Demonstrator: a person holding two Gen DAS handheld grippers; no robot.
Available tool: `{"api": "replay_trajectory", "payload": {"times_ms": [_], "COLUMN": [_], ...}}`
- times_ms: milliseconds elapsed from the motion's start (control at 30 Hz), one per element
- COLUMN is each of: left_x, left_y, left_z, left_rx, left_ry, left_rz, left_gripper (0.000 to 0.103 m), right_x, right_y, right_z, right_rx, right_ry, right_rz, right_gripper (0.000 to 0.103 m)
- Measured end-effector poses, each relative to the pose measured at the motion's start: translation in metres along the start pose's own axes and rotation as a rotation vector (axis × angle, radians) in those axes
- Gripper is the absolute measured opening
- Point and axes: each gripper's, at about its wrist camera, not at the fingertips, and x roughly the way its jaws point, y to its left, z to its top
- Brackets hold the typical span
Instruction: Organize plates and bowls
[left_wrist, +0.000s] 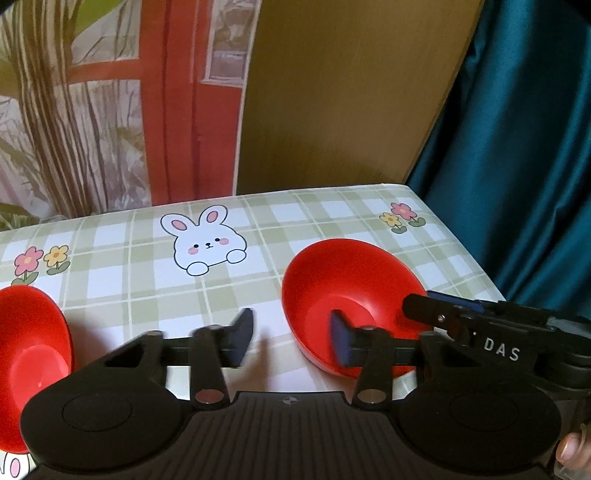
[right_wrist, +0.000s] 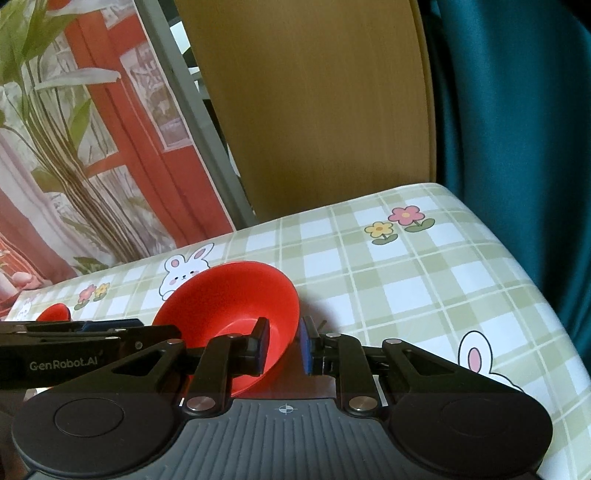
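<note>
Right tool (right_wrist: 283, 345) pinches rim of red bowl (right_wrist: 229, 295) near table (right_wrist: 443, 277) edge; left tool (left_wrist: 291, 341) straddles it, spread

A glossy red bowl (right_wrist: 236, 317) sits tilted with its rim between the right gripper's fingers (right_wrist: 263, 345). The left gripper's right finger (left_wrist: 340, 341) lies inside it. A second red bowl (left_wrist: 31, 362) lies left of those fingers.

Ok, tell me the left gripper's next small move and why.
Probably close the jaws of the left gripper: they straddle the rim of the red bowl, one finger inside and one outside, not yet pressing, while the right gripper pinches the opposite rim.
</note>
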Motion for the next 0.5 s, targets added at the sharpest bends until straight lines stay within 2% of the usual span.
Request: {"api": "replay_trajectory", "payload": {"times_ms": [67, 500], "left_x": [0.001, -0.022], "left_y": [-0.003, 0.004], "left_z": [-0.001, -0.003], "left_rx": [0.022, 0.025], "left_ry": [0.009, -0.025], "left_rz": [-0.004, 0.015], "left_gripper": [0.02, 0.02], "right_x": [-0.001, -0.011], "right_y": [0.001, 0.021], "right_z": [0.0, 0.003], "right_rx": [0.0, -0.022], "right_ry": [-0.002, -0.022], "right_rz": [0.001, 0.013], "right_gripper": [0.014, 0.013]}}
